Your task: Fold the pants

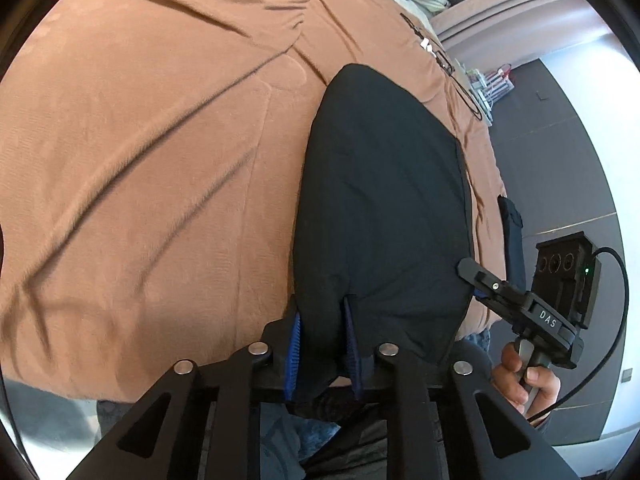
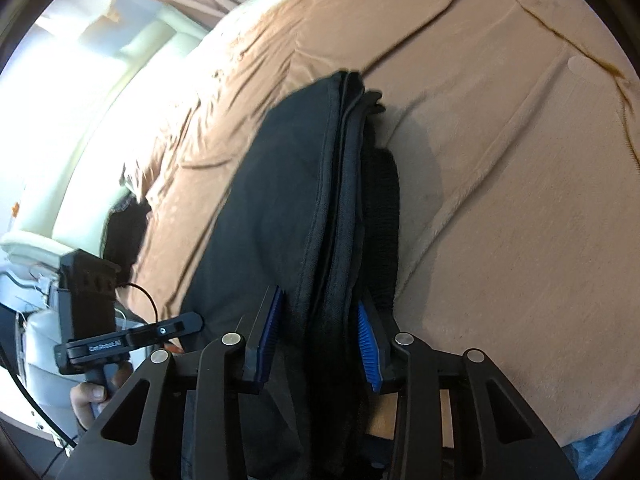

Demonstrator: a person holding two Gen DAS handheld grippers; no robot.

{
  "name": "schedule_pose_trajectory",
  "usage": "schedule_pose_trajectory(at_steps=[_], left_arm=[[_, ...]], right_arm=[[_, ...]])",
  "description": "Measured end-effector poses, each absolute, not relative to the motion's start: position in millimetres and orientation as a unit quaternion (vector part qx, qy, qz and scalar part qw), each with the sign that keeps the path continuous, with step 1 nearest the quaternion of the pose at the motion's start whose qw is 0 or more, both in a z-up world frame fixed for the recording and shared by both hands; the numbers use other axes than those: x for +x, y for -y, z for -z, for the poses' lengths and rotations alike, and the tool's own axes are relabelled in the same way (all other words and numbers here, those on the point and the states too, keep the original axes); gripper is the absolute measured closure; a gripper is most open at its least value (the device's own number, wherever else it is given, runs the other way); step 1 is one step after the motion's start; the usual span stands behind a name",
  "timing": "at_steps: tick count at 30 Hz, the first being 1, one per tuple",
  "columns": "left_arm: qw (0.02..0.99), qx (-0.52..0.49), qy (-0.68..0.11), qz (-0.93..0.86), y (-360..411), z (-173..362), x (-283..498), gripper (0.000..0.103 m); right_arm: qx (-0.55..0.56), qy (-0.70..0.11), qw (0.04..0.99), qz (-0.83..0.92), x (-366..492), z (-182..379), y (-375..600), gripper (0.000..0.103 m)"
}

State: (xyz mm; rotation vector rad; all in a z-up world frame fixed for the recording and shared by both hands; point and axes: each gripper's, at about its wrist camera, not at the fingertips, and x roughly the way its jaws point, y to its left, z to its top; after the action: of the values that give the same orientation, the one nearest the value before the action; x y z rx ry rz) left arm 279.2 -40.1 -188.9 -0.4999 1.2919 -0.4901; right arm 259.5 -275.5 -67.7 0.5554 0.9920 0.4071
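The dark pants (image 1: pixel 380 200) lie folded in several layers on the brown blanket (image 1: pixel 160 160), near the bed's edge. My left gripper (image 1: pixel 322 340) is shut on the near left corner of the pants, its blue pads pinching the cloth. My right gripper (image 2: pixel 320 340) is shut on the thick near edge of the pants (image 2: pixel 288 200), where stacked seams and the waistband show. The right gripper also shows in the left wrist view (image 1: pixel 480 280) at the pants' right edge. The left gripper shows in the right wrist view (image 2: pixel 180 326) at lower left.
The brown blanket (image 2: pixel 500 200) spreads wide beyond the pants. A black cable and small items (image 1: pixel 460 72) lie near the bed's far right edge, above dark floor (image 1: pixel 560 140). Light furniture (image 2: pixel 100 80) stands past the bed's left side.
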Motion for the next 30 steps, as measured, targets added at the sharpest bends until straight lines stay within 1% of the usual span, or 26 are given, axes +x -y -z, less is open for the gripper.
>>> schedule_pose_trajectory(at_steps=[1, 2, 3, 4, 11, 15, 23, 30], left_arm=[[0.744, -0.225, -0.589, 0.222, 40, 189, 280, 0.074], [0.747, -0.221, -0.587, 0.219, 41, 188, 283, 0.069], [0.750, -0.218, -0.586, 0.217, 42, 188, 286, 0.067], [0.752, -0.216, -0.584, 0.216, 42, 188, 288, 0.066], [0.754, -0.210, -0.584, 0.214, 44, 190, 318, 0.065], [0.754, -0.208, -0.586, 0.214, 44, 194, 333, 0.065], [0.745, -0.220, -0.586, 0.228, 55, 204, 361, 0.065], [0.739, -0.232, -0.587, 0.236, 65, 210, 379, 0.065]], right_arm=[[0.271, -0.461, 0.824, -0.188, 262, 68, 281, 0.060], [0.281, -0.456, 0.824, -0.185, 263, 70, 285, 0.048], [0.294, -0.451, 0.823, -0.183, 266, 72, 290, 0.040], [0.311, -0.445, 0.820, -0.180, 270, 75, 297, 0.040], [0.379, -0.437, 0.793, -0.192, 295, 100, 317, 0.040], [0.388, -0.442, 0.784, -0.198, 300, 114, 312, 0.040], [0.404, -0.442, 0.773, -0.212, 311, 124, 320, 0.040], [0.430, -0.428, 0.758, -0.237, 314, 135, 332, 0.040]])
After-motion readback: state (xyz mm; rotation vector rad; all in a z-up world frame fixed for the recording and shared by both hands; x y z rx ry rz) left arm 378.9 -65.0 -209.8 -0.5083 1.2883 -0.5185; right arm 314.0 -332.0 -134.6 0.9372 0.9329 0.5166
